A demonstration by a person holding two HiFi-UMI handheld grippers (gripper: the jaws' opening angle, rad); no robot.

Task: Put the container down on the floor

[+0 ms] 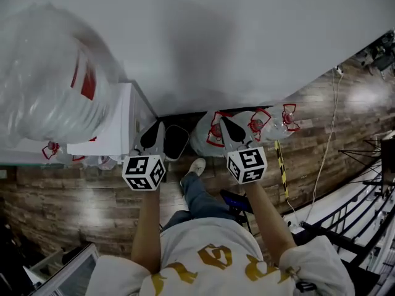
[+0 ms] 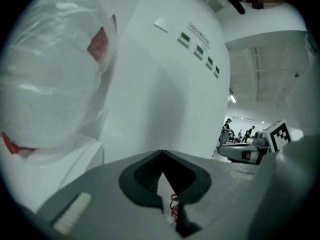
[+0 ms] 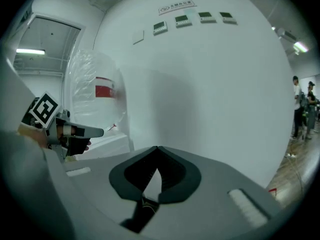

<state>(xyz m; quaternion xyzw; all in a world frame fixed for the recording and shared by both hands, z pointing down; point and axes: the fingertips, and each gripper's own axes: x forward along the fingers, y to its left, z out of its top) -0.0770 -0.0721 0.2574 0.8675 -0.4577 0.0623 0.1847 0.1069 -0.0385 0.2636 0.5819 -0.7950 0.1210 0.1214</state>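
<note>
Bulging over the white counter (image 1: 123,125) at the left sits one big clear bag (image 1: 49,73) with red marks, and two smaller bags (image 1: 207,137) lie on the wood floor (image 1: 74,202) by the wall. One dark container (image 1: 176,142) stands on that floor between counter and bags, mouth up, long axis running from the wall toward the person's shoe (image 1: 197,165). The left gripper (image 1: 153,131) and the right gripper (image 1: 229,127) are both clenched, tips together, empty.

The head view looked steeply down past the person's arms onto the wood floor (image 1: 74,208) and the white wall (image 1: 216,42). Each gripper view sat low behind its own jaws, close to that wall. The left one caught the right hand-held gripper (image 2: 232,151), the right one the left hand-held gripper (image 3: 90,131).
</note>
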